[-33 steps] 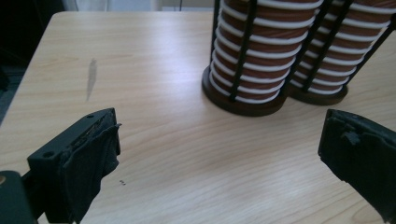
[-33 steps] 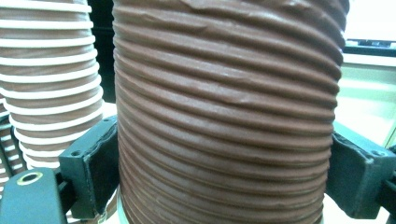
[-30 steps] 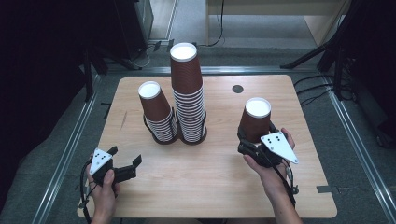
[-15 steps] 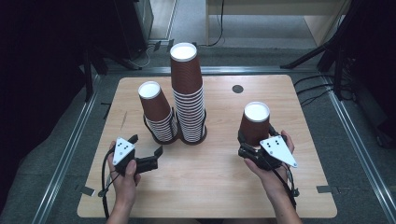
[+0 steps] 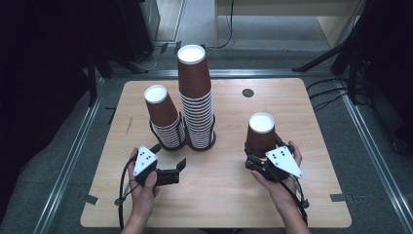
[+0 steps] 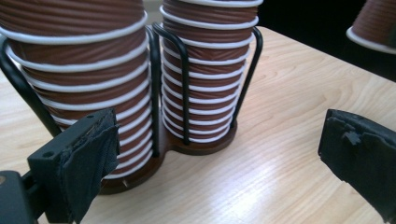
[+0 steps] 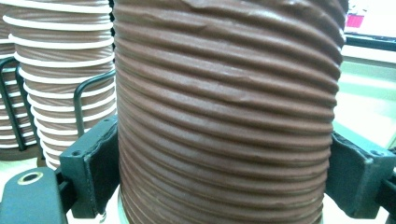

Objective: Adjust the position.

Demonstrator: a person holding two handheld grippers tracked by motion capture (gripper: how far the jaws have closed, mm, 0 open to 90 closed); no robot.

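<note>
I start with the bench (image 5: pixel 214 204), whose pale wood takes up the middle of the high view. At centre frame stands the black wire holder (image 5: pixel 152 127) with its two inverted stacks: the tall stack (image 5: pixel 196 97) just right of the short stack (image 5: pixel 163 116), touching side by side.

What has changed is on my left. A second ago my left gripper (image 5: pixel 171 171) sat at the lower left of the frame, well away from the holder; now it has slid up and inward, and hangs just below the short stack. In the left gripper view its fingers (image 6: pixel 91 158) stand wide apart with nothing between them, the wire holder straight ahead and near.

My right gripper (image 5: pixel 258 158) has hardly moved. It holds the single brown cup (image 5: pixel 261 134), upside down at the right centre of the high view, well apart from the stacks. In the right gripper view the ribbed wall of the cup spans the gap and both fingers (image 7: pixel 95 165) press against its sides, low on the cup. I cannot tell for certain whether the rim rests on the bench or is just lifted off it; the high view is too coarse there.

I judge the left hand is coming in to steady the holder or a stack, so that the cup in my right can be dropped onto one of them. The cup itself is not yet on its way across.
</note>
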